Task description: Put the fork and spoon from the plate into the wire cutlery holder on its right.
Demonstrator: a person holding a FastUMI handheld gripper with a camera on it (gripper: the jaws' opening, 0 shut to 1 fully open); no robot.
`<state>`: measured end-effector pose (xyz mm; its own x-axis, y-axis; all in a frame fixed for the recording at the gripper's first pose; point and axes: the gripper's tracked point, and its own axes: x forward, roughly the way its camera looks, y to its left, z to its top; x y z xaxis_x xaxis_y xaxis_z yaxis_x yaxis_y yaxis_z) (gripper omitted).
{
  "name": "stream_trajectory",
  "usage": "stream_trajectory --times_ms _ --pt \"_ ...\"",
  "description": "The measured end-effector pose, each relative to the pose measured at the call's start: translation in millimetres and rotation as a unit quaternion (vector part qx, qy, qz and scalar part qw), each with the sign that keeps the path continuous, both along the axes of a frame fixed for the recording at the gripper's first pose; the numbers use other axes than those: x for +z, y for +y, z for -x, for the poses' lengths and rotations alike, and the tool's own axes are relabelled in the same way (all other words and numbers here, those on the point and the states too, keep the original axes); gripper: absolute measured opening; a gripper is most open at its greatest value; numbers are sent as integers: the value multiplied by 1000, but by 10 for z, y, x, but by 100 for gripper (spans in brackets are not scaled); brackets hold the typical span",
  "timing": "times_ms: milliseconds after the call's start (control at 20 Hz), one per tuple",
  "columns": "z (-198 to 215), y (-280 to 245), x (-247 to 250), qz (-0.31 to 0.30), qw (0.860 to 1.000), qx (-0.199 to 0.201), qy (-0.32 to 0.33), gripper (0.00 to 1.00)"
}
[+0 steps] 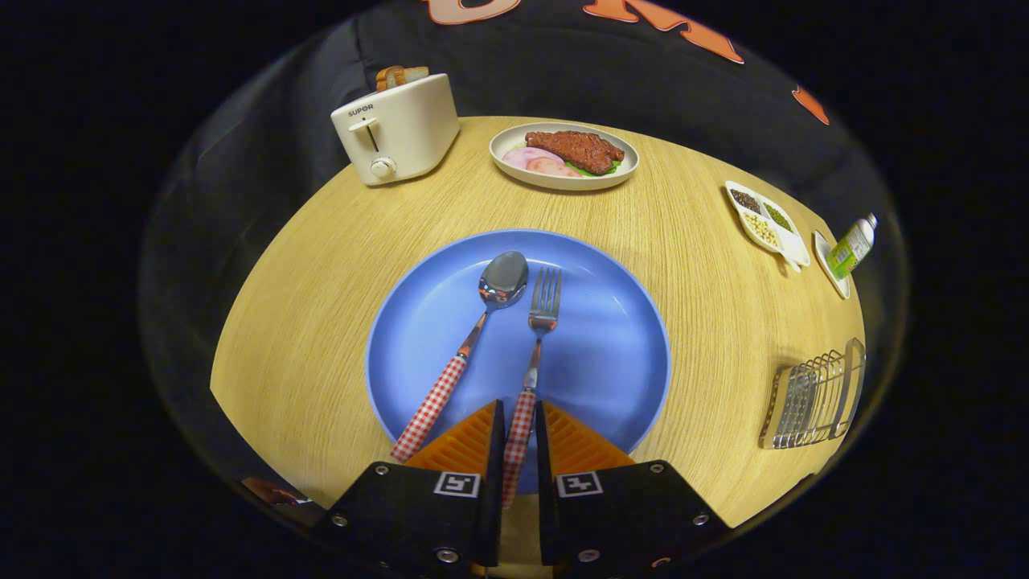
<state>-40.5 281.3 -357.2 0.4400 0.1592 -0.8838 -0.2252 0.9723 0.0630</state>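
A blue plate [611, 354] lies on the wooden table just ahead of my fingers. On it rest a spoon [466, 346] and a fork [534, 354], both with red-and-white checked handles. My gripper [519, 418] has its fingers close on either side of the fork's handle, pressing on it. The fork's tines point away from me. The spoon lies to the left of the fork, its handle slanting down toward my left finger. The wire cutlery holder [813, 396] stands to the right of the plate near the table's edge.
A cream toaster [395, 129] with bread in it stands at the back left. A plate of meat and sliced food [563, 154] sits beyond the blue plate. At the far right are a divided dish of seeds [765, 219] and a small green bottle [852, 246].
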Motion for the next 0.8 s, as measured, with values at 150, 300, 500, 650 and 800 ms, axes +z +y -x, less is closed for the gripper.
stream_trajectory --times_ms 150,300,500,650,800 --pt "-16 -54 19 -1 1000 -17 3 10" --pt "-33 -158 168 -18 999 -42 0 7" --pt "-34 -487 522 -25 997 -73 -17 7" --pt "-29 -853 795 -20 994 -99 -33 7" --pt "24 -1260 1011 -13 991 -126 -40 7"
